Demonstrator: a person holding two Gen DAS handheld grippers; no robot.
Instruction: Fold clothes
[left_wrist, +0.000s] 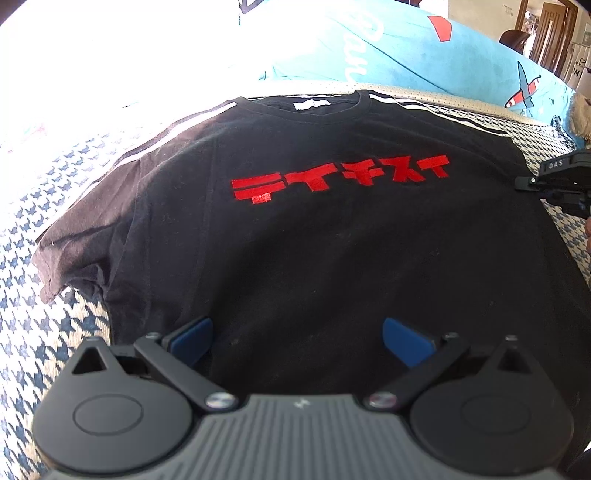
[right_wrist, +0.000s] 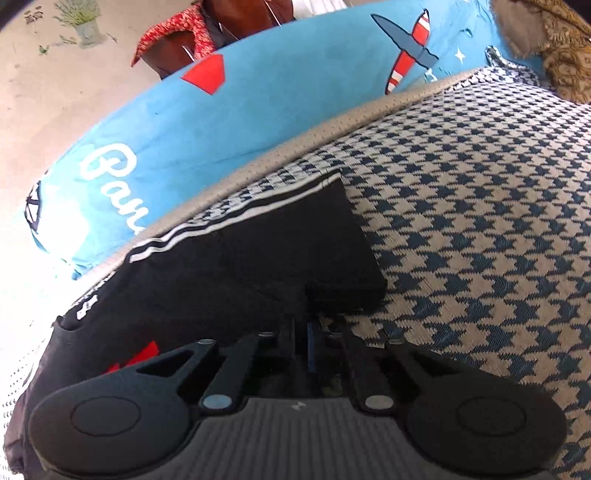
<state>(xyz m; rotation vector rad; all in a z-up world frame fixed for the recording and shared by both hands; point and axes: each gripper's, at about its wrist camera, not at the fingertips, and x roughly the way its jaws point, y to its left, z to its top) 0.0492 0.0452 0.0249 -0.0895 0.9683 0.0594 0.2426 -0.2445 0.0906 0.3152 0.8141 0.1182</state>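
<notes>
Black t-shirt (left_wrist: 314, 240) flat, left tongs (left_wrist: 297, 341) apart, right tongs (right_wrist: 314, 328) clamping sleeve (right_wrist: 295, 243).

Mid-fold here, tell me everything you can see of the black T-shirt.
The black T-shirt lies flat, front up, on the houndstooth cover. It looks like soft cotton, with red block characters across the chest, white stripes along shoulders and sleeves, and a white neck label. Both sleeves are spread out. The right gripper is shut on one sleeve's edge; the left gripper hangs open over the lower body.

Your houndstooth bed (left_wrist: 33, 332) carried the black T-shirt (left_wrist: 332, 240) spread flat, a blue pillow (left_wrist: 406, 48) lying behind it.
</notes>
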